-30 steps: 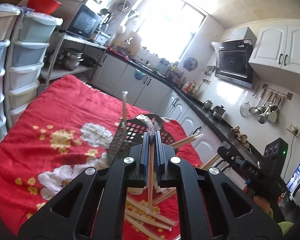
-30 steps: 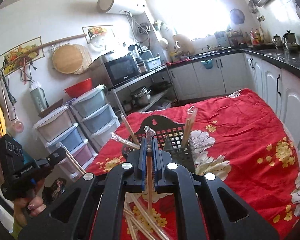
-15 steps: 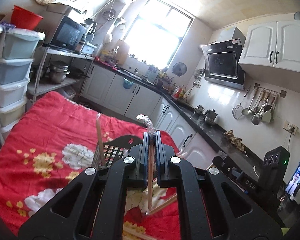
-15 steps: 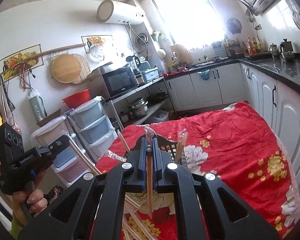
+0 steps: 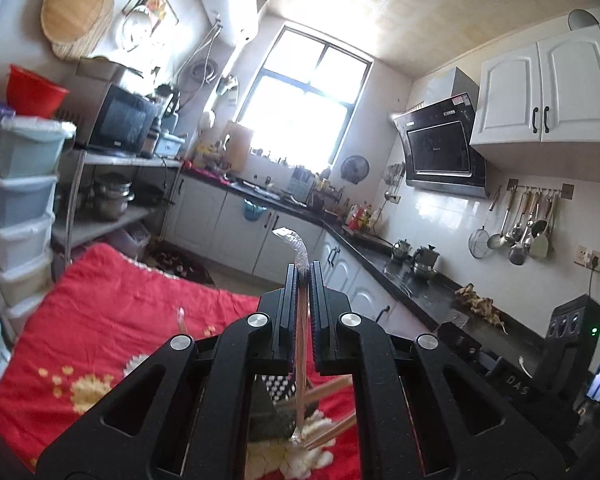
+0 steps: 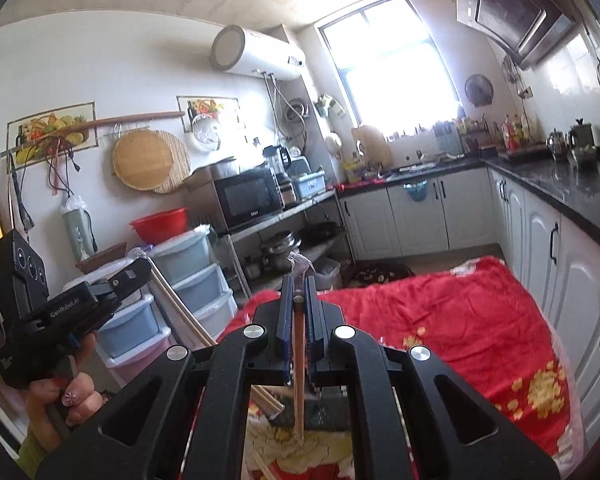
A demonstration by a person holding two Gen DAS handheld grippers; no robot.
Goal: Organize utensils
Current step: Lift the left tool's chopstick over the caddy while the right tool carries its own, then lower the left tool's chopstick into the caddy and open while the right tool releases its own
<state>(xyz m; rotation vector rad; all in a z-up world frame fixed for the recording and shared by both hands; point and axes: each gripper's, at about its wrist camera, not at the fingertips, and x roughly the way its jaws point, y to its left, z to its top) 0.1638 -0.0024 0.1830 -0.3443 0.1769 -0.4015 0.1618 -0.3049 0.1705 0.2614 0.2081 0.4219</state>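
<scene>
Both grippers are matte black plastic. The left gripper [image 5: 303,276] has 2 ribbed finger pads and 4 round silver screws on its linkage arms. The right gripper [image 6: 299,292] has blue-edged pads and 4 silver screws. Seen from the right wrist, the left unit bears white "GenRobot.AI" lettering; the hand [image 6: 66,394] gripping it has patterned nail polish and a yellow-green sleeve.

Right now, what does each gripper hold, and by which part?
Each holds a plastic-wrapped chopstick pair near its upper end: left gripper on one pair, right gripper on another.
</scene>
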